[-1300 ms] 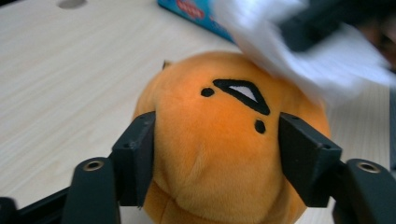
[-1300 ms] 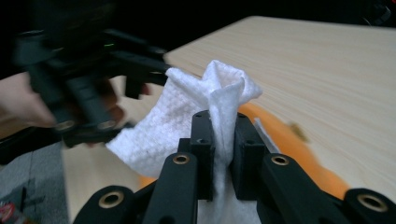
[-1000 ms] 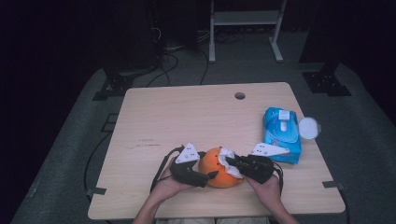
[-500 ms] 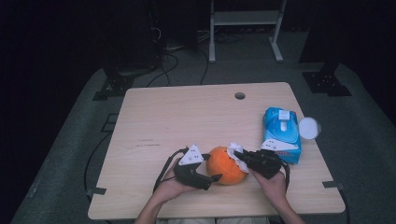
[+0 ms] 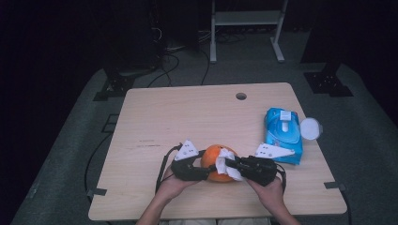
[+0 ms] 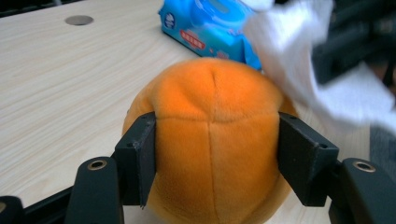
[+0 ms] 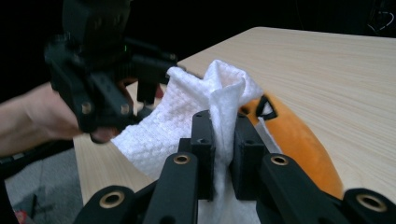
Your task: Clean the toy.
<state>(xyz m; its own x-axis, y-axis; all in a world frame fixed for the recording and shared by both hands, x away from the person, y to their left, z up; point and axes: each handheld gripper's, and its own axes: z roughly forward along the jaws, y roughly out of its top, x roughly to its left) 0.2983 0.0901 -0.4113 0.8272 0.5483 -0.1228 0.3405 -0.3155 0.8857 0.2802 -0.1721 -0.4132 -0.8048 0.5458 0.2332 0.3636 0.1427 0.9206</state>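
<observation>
The round orange plush ball [image 5: 217, 163] sits at the near edge of the counter [image 5: 187, 117], squeezed by the just-closing left gripper [image 5: 202, 172] reaching right, while the right gripper [image 5: 224, 165], reaching left, pinches a white wipe [image 5: 228, 159] over it.

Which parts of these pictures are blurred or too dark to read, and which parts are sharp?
High view: table evenly lit, the room behind nearly black. Left gripper view: orange plush ball sharp between the jaws, white wipe smeared by blur. Right gripper view: the wipe's weave is crisp at the right gripper; the left gripper looks dark and soft.
</observation>
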